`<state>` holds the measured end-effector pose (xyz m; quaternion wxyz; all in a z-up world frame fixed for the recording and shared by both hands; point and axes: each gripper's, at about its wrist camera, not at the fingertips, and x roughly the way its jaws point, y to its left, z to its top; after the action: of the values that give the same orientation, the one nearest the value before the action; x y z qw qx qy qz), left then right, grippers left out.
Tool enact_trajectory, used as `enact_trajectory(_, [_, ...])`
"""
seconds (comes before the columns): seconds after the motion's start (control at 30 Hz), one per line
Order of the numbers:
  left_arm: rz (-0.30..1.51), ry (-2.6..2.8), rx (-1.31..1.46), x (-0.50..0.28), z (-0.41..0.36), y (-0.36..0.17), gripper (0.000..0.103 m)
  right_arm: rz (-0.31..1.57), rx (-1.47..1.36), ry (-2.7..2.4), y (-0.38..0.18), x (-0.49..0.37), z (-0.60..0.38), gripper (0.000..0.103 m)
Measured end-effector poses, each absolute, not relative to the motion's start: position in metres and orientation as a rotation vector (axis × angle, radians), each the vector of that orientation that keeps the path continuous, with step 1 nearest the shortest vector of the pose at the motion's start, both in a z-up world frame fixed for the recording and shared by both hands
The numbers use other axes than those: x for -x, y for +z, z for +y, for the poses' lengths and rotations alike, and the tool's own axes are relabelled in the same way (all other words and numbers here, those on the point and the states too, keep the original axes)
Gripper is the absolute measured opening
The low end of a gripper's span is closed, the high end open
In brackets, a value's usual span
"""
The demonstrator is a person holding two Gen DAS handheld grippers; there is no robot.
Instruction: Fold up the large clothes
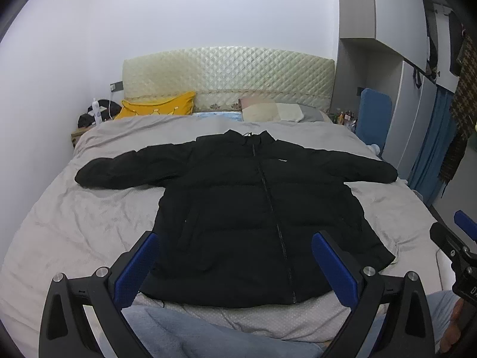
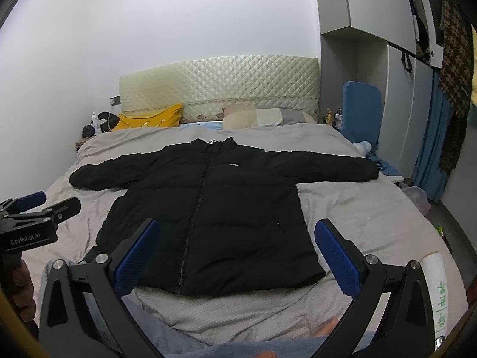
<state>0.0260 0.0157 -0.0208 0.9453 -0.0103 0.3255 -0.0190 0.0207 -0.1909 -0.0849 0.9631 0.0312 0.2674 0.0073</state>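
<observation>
A black puffer jacket [image 1: 238, 208] [image 2: 208, 208] lies flat on the bed, front up, zipped, both sleeves spread out sideways, collar toward the headboard. My left gripper [image 1: 235, 238] is held above the jacket's hem, open, with nothing between its blue pads. My right gripper [image 2: 237, 229] hangs likewise over the hem, open and empty. Each gripper shows at the edge of the other's view: the right gripper [image 1: 456, 238] in the left wrist view, the left gripper [image 2: 44, 205] in the right wrist view.
The bed's grey cover [image 1: 74, 208] [image 2: 372, 223] is wrinkled. A yellow pillow [image 1: 158, 109], a patchwork pillow [image 1: 274, 110] and the quilted headboard [image 1: 226, 74] sit at the far end. A nightstand [image 1: 89, 119] stands left, wardrobe [image 2: 402, 104] right. A person's knees [image 1: 208, 334] are at the foot.
</observation>
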Motion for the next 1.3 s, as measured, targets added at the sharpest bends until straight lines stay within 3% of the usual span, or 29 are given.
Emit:
enact_trajectory(0.87, [0.529,-0.084,-0.025,-0.135,-0.028,0.042,0.103,0.428,-0.062,-0.028,-0.022,-0.109,-0.221,0.103])
enact_trajectory(1.03, [0.540,-0.089,-0.026,-0.179,-0.036,0.029,0.103,0.421,-0.087,-0.039,-0.030,-0.140,-0.233,0.103])
enact_trajectory(1.3, [0.567,-0.091,-0.058,-0.230,-0.038,-0.033,0.103,0.483,-0.081,-0.081,-0.088,-0.189,-0.247,0.103])
